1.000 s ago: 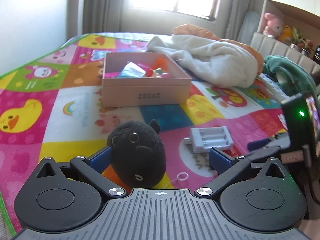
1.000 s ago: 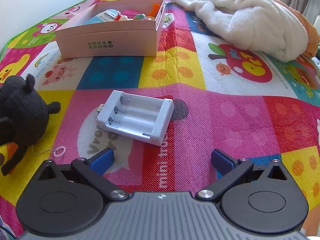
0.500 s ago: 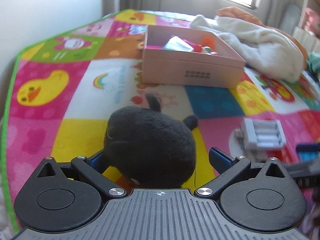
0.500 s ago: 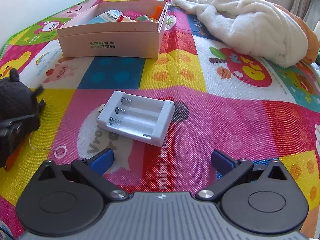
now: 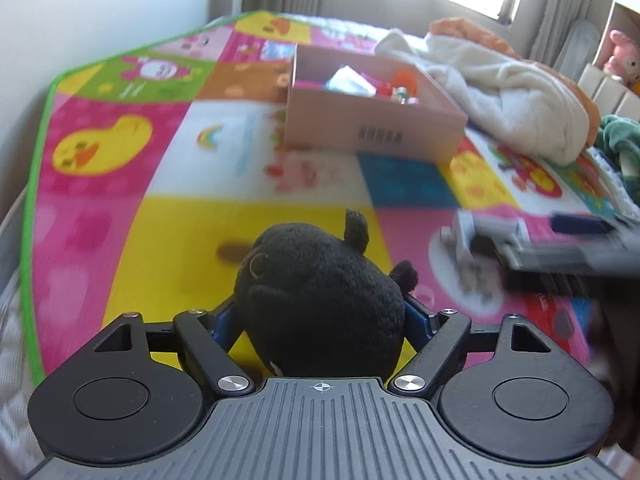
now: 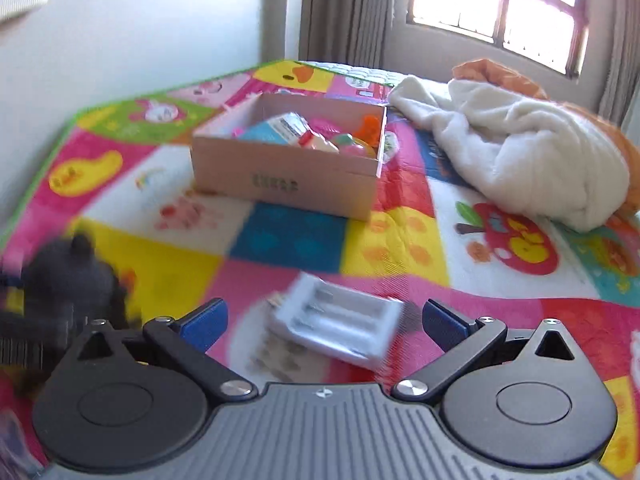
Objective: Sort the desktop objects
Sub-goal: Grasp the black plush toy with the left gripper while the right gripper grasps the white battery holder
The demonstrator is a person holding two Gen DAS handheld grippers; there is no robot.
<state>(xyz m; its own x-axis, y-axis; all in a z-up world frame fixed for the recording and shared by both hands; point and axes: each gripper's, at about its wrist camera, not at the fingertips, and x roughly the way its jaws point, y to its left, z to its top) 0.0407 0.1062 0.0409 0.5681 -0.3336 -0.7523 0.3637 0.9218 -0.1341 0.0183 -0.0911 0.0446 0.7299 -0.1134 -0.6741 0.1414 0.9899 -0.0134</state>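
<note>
We see our left claw clenched on the black plush at lower centre. Only the right view shows our right claw spread wide around the white battery holder.

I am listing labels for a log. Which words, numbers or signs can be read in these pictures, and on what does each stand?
None can be read.
Pink box: dark print on its front wall, too blurred.
Play mat: small print beside the rainbow, too blurred.
White battery holder: no text seen.
</note>
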